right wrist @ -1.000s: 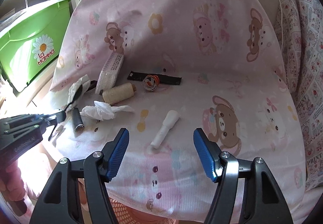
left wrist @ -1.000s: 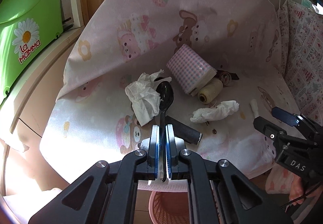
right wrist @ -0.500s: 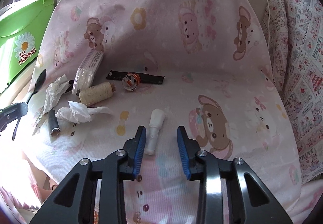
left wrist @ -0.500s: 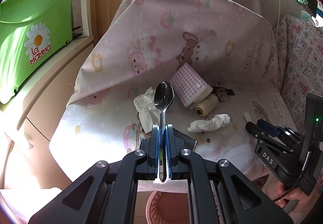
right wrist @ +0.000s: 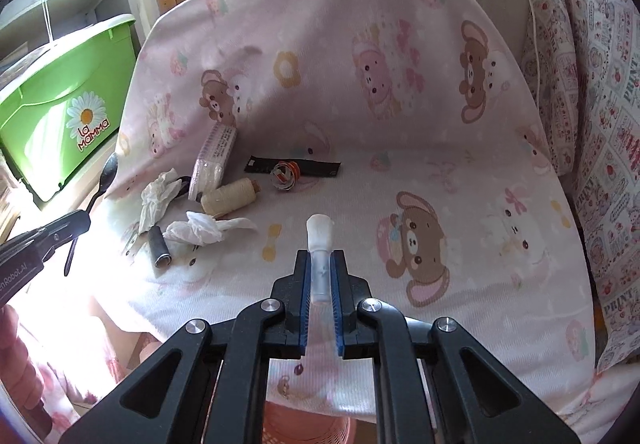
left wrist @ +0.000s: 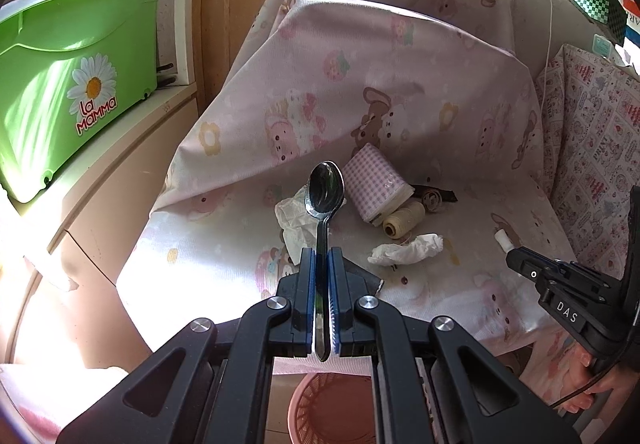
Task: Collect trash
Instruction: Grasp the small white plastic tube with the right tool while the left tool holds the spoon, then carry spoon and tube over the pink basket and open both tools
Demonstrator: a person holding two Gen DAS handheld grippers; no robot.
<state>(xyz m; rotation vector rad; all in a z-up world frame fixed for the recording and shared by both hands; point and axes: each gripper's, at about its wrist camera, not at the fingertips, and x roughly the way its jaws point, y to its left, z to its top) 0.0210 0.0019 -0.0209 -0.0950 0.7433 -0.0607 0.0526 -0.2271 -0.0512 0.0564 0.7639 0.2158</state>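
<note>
So we've got the little white tube (right wrist: pixel 319 244) pinched in our right gripper (right wrist: pixel 320 276), jaws closing on its clear lower end while the white cap sticks out in front, over the pink bear-print cover (right wrist: pixel 460 172). Our left gripper (left wrist: pixel 321 272) is clamped on a metal spoon (left wrist: pixel 325 192) by its handle, bowl pointing up and away from us. The rest of the trash sits on the cover's left side: two crumpled tissues (right wrist: pixel 208 230) (right wrist: pixel 158 194), a cream thread spool (right wrist: pixel 228 198), a dark cylinder (right wrist: pixel 159 250), a checked pink packet (left wrist: pixel 374 182) and a black strip with a small crushed wrapper (right wrist: pixel 285 174) on it. A pink basket (left wrist: pixel 332 408) sits below the seat edge, and a green tub (left wrist: pixel 76 84) is off to the left.
</note>
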